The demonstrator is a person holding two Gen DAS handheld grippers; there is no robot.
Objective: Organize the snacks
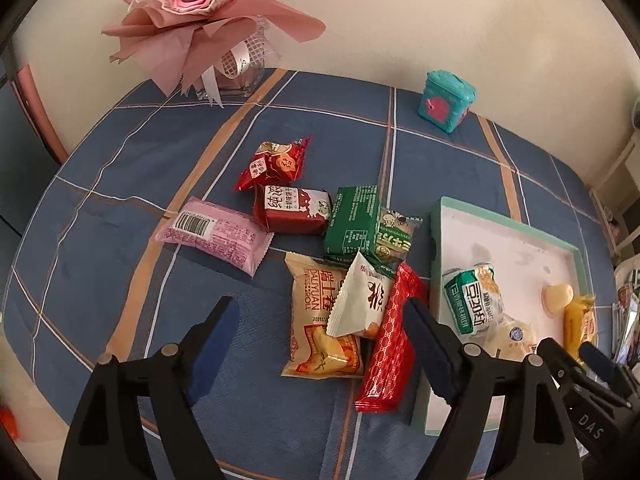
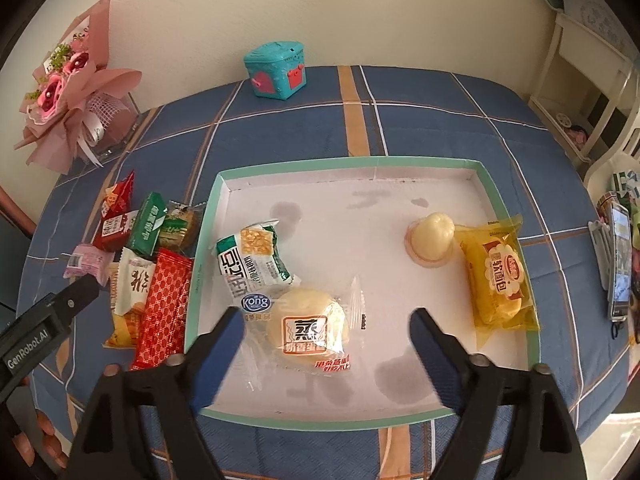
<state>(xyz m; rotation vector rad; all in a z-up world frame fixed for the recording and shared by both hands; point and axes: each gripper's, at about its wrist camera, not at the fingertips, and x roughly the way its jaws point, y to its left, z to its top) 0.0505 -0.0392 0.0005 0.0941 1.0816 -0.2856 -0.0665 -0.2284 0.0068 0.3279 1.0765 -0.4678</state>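
Sorting step, between placements. Right gripper [image 2: 326, 354] hangs over the tray [image 2: 210, 216], jaws wide apart and empty, a clear-wrapped round cake [image 2: 308, 320] lying loose between them. Left gripper [image 1: 320, 346], jaws also open and empty, hovers over crinkly foil packets still on the plaid-clothed desk [image 1: 120, 184]; next, probably closing on the long red packet [image 1: 390, 340] beside the tray.

Left hand-held gripper [image 1: 320, 344]: black plastic arms, dark blue pads [image 1: 212, 344] on the inner faces, grey round pivot pins. Right hand-held gripper [image 2: 326, 344]: same build. White lettering "GenRobot.AI" on the left unit's black body, "DAS" on the right's.
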